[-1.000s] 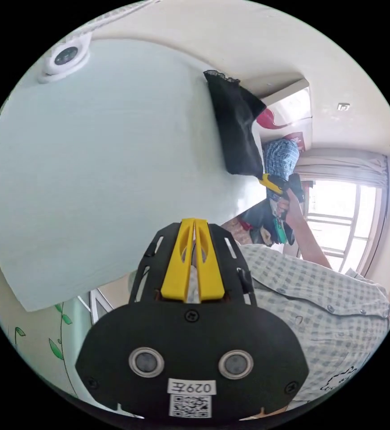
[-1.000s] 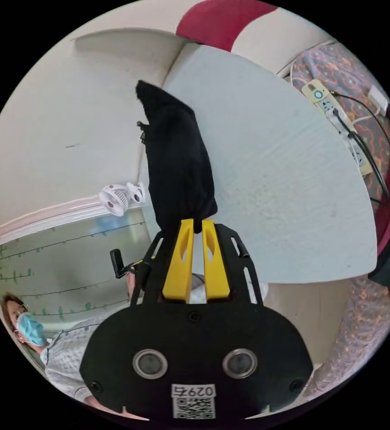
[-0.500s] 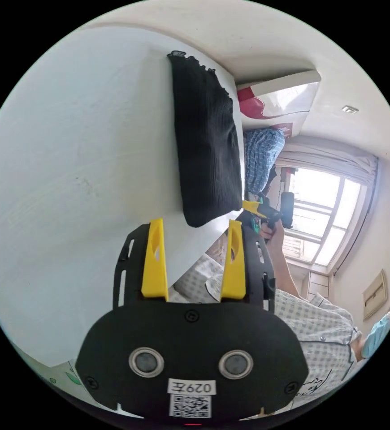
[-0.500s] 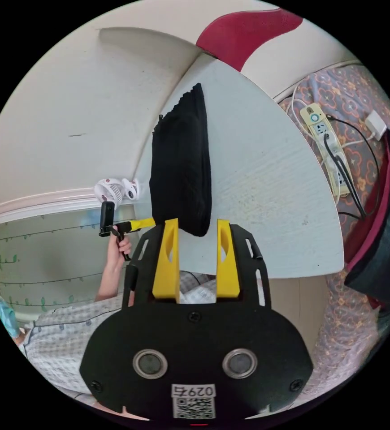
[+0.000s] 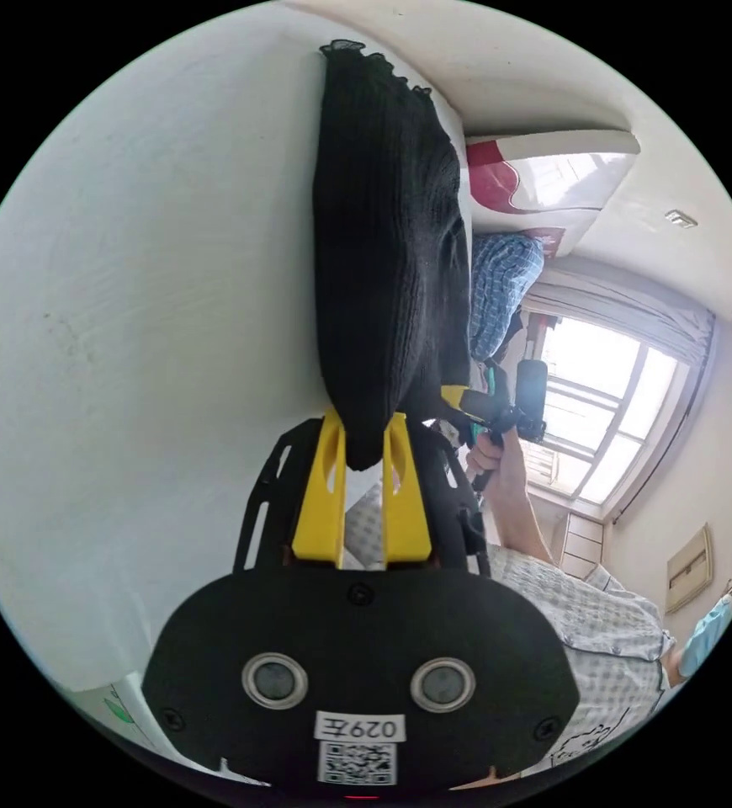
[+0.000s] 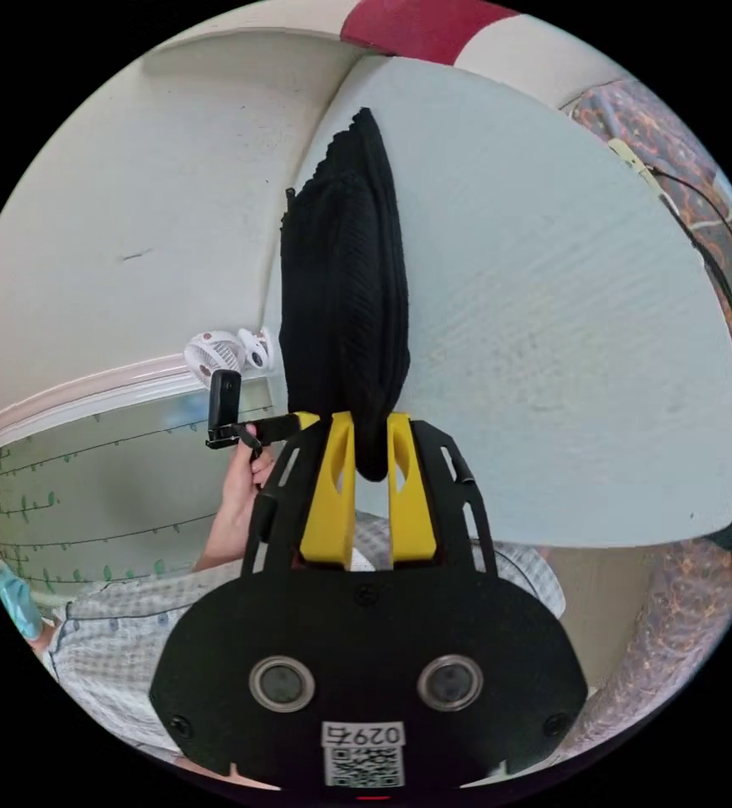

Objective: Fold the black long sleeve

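Observation:
The black long sleeve (image 5: 387, 244) lies folded into a narrow strip on a white table (image 5: 130, 295), running away from me. My left gripper (image 5: 364, 421) is shut on its near end. My right gripper (image 6: 368, 421) is shut on the near end of the same black garment (image 6: 345, 286). In the left gripper view, the right gripper (image 5: 454, 396) sits just right of the garment, held by a hand (image 5: 488, 454). In the right gripper view, the left gripper (image 6: 303, 419) sits just left of the garment, with a hand (image 6: 244, 480) on its handle.
A person in a checked shirt (image 6: 122, 623) stands at the table's near edge. A small white fan (image 6: 223, 353) sits off the table's left side. A power strip (image 6: 635, 160) with cables lies on patterned fabric to the right. A bright window (image 5: 610, 404) is beyond.
Half a second ago both grippers stood open just short of the garment's near end. Both have moved onto that end and shut on it.

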The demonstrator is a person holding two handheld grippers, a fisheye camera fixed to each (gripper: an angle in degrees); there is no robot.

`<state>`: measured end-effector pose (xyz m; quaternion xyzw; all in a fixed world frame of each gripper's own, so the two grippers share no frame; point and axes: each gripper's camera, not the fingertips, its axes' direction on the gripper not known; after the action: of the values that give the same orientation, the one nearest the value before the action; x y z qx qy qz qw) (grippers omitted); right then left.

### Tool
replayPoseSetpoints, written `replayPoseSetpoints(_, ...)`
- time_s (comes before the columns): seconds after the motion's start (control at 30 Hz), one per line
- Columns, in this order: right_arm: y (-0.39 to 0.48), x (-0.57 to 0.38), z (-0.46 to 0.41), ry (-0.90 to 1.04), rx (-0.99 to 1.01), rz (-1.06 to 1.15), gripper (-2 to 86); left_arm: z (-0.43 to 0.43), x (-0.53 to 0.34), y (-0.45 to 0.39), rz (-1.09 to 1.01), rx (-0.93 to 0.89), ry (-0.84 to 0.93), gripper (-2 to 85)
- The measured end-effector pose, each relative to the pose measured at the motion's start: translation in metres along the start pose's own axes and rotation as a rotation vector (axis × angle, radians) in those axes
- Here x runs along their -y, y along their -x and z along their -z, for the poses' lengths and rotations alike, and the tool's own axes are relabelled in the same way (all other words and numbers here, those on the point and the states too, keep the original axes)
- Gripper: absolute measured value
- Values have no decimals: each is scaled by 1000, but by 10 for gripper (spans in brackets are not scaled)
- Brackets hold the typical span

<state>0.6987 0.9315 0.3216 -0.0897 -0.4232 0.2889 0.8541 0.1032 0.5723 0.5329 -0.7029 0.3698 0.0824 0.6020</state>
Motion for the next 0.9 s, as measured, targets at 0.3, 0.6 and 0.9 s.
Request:
replayPoseSetpoints(0.3, -95, -194, 86, -118, 282, -185, 94, -86, -22, 21, 12, -163, 250, 60)
replayPoseSetpoints(0.6, -111, -249, 128, 1, 716, -37, 165, -136, -15, -5, 13, -217, 253, 59)
replayPoseSetpoints(0.9, -25, -365, 364, -108, 400, 280, 8, -207, -35, -134, -288, -227, 329, 59)
